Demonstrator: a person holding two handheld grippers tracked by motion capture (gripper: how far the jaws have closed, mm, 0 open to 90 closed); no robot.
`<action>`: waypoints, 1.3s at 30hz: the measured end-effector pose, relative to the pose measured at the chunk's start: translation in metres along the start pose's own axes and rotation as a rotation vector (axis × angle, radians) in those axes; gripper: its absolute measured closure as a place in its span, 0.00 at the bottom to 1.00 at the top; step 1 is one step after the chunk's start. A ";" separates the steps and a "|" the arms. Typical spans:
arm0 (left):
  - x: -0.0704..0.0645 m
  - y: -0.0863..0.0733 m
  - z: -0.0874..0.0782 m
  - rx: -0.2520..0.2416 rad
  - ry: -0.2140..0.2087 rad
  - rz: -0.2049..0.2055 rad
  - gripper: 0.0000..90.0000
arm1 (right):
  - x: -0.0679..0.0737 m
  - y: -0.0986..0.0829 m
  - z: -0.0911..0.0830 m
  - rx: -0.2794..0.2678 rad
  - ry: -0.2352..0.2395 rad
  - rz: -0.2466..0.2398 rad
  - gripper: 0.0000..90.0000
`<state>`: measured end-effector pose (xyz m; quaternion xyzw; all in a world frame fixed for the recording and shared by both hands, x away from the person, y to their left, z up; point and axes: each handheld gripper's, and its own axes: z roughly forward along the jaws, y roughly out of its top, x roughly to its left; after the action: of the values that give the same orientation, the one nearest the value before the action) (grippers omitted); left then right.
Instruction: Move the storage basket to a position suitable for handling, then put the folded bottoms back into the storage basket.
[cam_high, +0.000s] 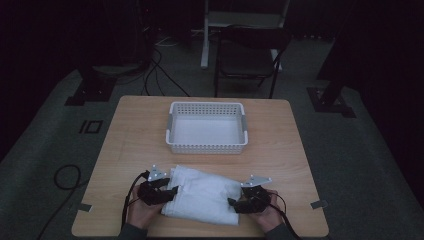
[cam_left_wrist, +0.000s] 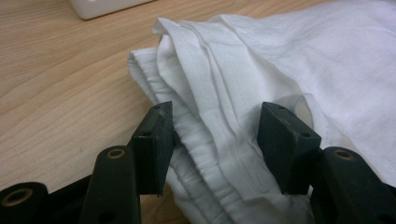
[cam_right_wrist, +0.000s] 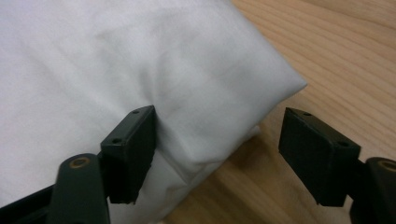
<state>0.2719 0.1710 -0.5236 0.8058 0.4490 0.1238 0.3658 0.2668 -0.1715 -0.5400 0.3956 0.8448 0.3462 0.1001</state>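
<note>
1. Plainly, the folded white cloth (cam_high: 202, 195) lay on the near part of the wooden table (cam_high: 130, 140), between your two hands, with the white basket (cam_high: 207, 146) standing just beyond it toward the table's middle.
2. Your left gripper (cam_high: 169, 192) sat at the cloth's left end — in the left gripper view (cam_left_wrist: 215, 137) its jaws stood apart, straddling the stacked, hemmed folds of the cloth (cam_left_wrist: 243, 84), the fabric bunched between them but not pinched.
3. Your right gripper (cam_high: 236, 203) sat at the cloth's near right corner. In the right gripper view (cam_right_wrist: 217, 149) its jaws were spread wide: one jaw pressed against the cloth (cam_right_wrist: 116, 60), the other hung over bare table wood, well clear of the fabric.
4. Neither gripper had closed on the cloth — it rested flat on the table, its right corner rounded and slightly puffed.
5. Your hands held both grippers low, near the table's front edge.
</note>
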 end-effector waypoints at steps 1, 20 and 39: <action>0.000 0.000 0.000 0.000 0.003 -0.001 0.50 | -0.001 0.001 0.001 -0.002 -0.004 0.002 0.31; 0.001 0.009 0.012 -0.037 0.058 0.017 0.50 | -0.017 0.011 0.009 -0.027 -0.073 0.029 0.32; 0.006 0.024 0.026 -0.053 0.109 0.013 0.50 | -0.035 0.029 0.020 -0.037 -0.127 0.067 0.37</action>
<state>0.3040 0.1553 -0.5255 0.7907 0.4596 0.1817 0.3614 0.3166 -0.1742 -0.5395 0.4428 0.8165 0.3390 0.1493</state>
